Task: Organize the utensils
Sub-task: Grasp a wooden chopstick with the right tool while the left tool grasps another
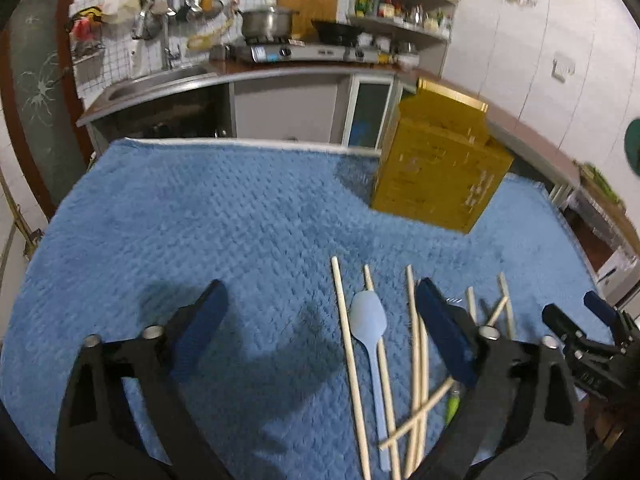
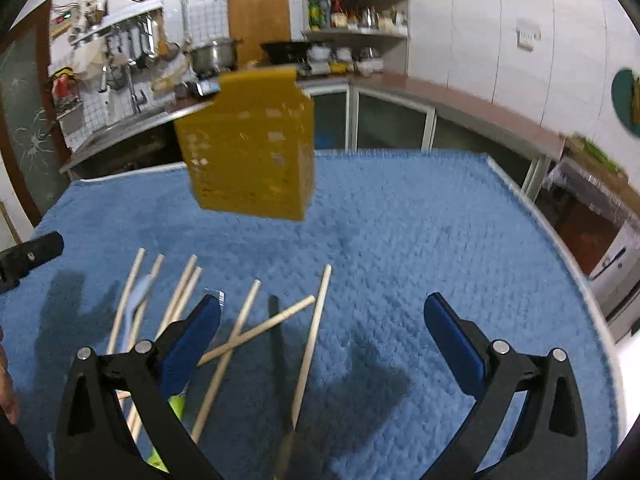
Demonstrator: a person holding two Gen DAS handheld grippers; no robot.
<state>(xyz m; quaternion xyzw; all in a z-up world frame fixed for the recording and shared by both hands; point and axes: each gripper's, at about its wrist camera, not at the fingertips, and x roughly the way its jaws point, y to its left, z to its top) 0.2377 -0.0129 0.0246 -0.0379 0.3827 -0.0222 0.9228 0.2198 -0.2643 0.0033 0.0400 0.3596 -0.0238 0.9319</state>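
L gripper [image 1: 320, 320] jaws wide, holding nothing, R gripper [image 2: 322, 332] likewise, chopsticks [image 2: 310, 344] & pale-blue spoon [image 1: 370, 320] scattered near yellow holder [image 1: 436, 168], all on blue mat [image 1: 200, 220].

Yellow utensil holder [image 2: 250, 148] smeared by motion blur, perforations unreadable, green-handled utensil [image 1: 453, 402] mostly hidden behind the left gripper's finger [image 1: 446, 332], chopsticks [image 1: 352, 364] cut off at the bottom edge — shelf bottles [image 1: 376, 2] too small to identify
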